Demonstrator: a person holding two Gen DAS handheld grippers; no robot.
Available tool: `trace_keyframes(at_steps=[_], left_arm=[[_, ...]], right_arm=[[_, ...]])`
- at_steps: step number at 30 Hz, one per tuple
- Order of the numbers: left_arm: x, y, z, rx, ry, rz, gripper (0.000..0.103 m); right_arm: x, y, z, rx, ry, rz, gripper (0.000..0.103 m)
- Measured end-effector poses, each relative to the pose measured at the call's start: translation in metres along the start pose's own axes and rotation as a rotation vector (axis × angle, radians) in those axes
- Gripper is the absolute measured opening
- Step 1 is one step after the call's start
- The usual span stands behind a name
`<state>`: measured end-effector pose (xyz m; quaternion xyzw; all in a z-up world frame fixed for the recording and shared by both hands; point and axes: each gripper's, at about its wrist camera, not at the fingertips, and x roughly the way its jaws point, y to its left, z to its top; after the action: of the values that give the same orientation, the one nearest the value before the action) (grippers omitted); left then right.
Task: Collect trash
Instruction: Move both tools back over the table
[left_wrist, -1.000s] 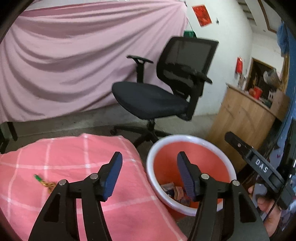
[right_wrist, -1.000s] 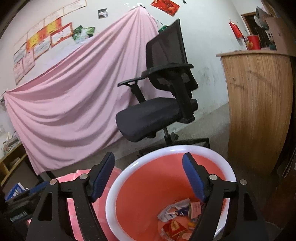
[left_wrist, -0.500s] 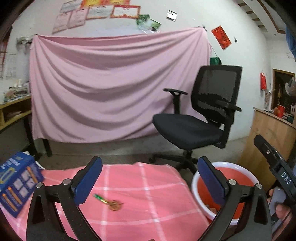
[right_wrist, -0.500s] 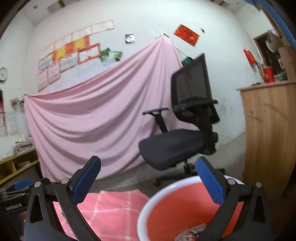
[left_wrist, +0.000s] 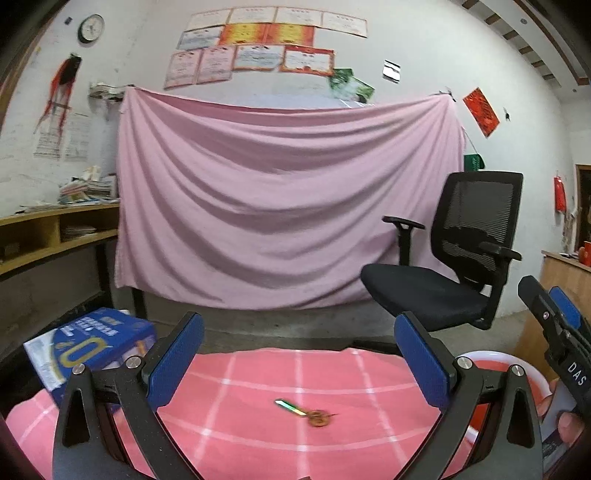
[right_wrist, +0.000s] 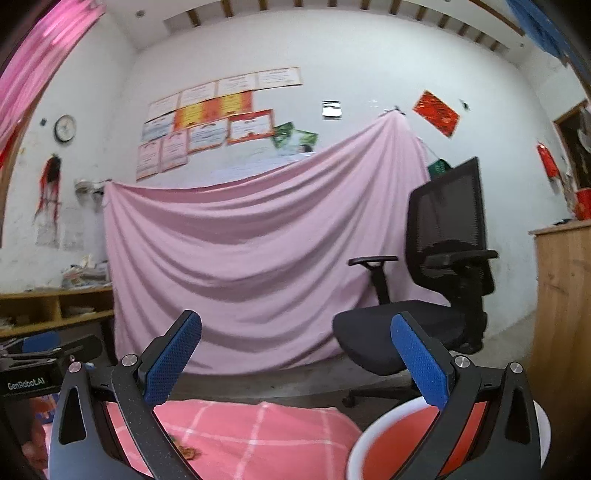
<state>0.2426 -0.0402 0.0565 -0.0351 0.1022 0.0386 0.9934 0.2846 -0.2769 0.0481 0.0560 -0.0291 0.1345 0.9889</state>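
Note:
A small piece of trash (left_wrist: 309, 412), a green strip joined to a brownish round bit, lies on the pink checked cloth (left_wrist: 258, 424). It also shows in the right wrist view (right_wrist: 186, 451). My left gripper (left_wrist: 295, 360) is open and empty, held above the cloth with the trash below between its fingers. The red basin with a white rim (right_wrist: 384, 439) stands to the right of the table; its rim also shows in the left wrist view (left_wrist: 491, 357). My right gripper (right_wrist: 295, 360) is open and empty above the basin's near edge.
A blue box (left_wrist: 92, 345) sits at the cloth's left end. A black office chair (left_wrist: 450, 280) stands behind the basin. A wooden counter (right_wrist: 561, 325) is at the right. A pink sheet (left_wrist: 280, 206) hangs on the far wall. A wooden shelf (left_wrist: 51, 232) is at the left.
Both grippers have risen and tilted up, away from the basin. Both have opened wider. The left view has swung left, over the cloth and the trash.

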Motion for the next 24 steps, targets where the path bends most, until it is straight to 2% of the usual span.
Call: trace_keyframes(at_steps=[12,18,20,24], left_arm=[[-0.009,0.054,-0.026,-0.01,-0.003,0.114,0.101],[-0.009,0.068,-0.035,0.001,-0.014,0.132,0.101],[-0.006,0.072,-0.038,0.005,0.004,0.128,0.101],[0.008,0.08,-0.041,0.007,0.088,0.104,0.101]], right_arm=[[0.017,0.049,-0.022,-0.137,0.06,0.084,0.103],[0.025,0.075,-0.037,-0.228,0.094,0.123,0.103],[0.03,0.079,-0.041,-0.239,0.124,0.133,0.103],[0.048,0.082,-0.052,-0.229,0.224,0.157,0.103]])
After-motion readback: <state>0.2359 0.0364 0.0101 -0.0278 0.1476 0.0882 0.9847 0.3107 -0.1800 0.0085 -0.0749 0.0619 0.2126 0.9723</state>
